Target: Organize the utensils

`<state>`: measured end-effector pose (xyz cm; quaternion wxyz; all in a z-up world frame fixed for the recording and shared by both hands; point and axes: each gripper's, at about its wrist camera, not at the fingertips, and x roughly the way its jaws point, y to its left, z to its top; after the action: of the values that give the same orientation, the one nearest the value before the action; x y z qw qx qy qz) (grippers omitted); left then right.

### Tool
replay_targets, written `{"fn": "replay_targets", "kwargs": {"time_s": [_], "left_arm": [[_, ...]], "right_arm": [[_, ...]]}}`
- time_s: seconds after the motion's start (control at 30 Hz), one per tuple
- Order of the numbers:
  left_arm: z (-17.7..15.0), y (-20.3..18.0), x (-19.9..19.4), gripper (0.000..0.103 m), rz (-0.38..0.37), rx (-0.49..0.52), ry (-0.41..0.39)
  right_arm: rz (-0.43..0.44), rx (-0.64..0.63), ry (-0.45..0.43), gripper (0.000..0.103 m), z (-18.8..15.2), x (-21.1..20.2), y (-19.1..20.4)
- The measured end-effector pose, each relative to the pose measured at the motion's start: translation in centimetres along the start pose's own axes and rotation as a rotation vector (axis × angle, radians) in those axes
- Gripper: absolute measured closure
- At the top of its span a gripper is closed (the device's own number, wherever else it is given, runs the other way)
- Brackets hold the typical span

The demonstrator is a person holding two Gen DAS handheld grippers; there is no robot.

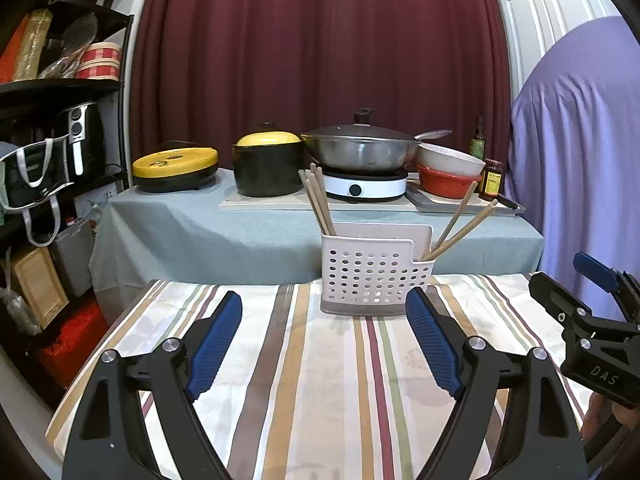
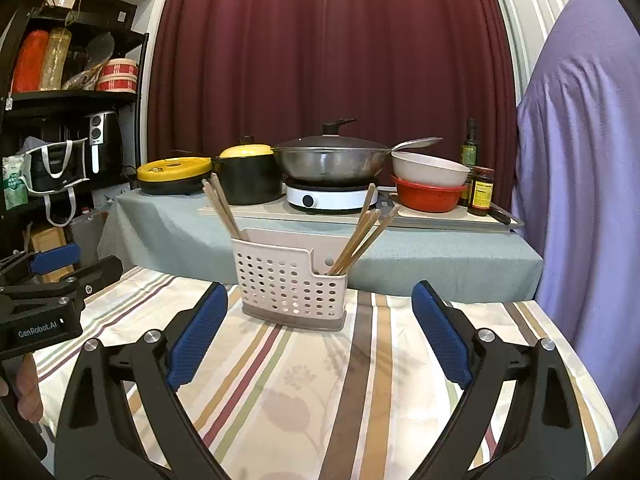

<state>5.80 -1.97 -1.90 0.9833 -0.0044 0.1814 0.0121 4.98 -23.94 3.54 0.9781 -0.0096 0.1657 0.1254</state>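
Chopsticks (image 1: 318, 200) stood in two leaning bunches (image 1: 460, 224) at either end of the holder (image 1: 372, 276) on the striped cloth (image 1: 320, 380). Left gripper (image 1: 324, 340) and right gripper (image 2: 316, 332) both gaped empty, short of it. The sticks looked light, stiff and slick; pinching the upper shafts seemed best, since the holder might tip.

Left gripper (image 1: 324, 312): jaws wide apart, nothing between the blue pads (image 1: 216, 344).
Caddy (image 1: 376, 276): pale, perforated, upright on the striped cloth (image 1: 312, 392), beyond the jaws.
Left chopsticks (image 1: 318, 200): lean left from the caddy's taller part.
Right chopsticks (image 1: 460, 228): lean right from the lower part.
Right gripper (image 1: 588, 300): at the right edge.
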Motion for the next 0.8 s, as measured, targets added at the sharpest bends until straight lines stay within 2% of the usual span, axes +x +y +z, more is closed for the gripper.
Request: {"fn": "replay_targets", "kwargs": {"time_s": [0.3,0.8], "left_arm": [[-0.5,0.8,-2.6,0.02,0.028,-0.027,0.003],[-0.6,0.6,-4.8,0.019,0.017,-0.031,-0.029]], "right_arm": [[-0.004,-0.007,-0.01,0.01,0.2,-3.6,0.3],[-0.019,0.003,-0.021,0.01,-0.1,-5.4,0.2]]}}
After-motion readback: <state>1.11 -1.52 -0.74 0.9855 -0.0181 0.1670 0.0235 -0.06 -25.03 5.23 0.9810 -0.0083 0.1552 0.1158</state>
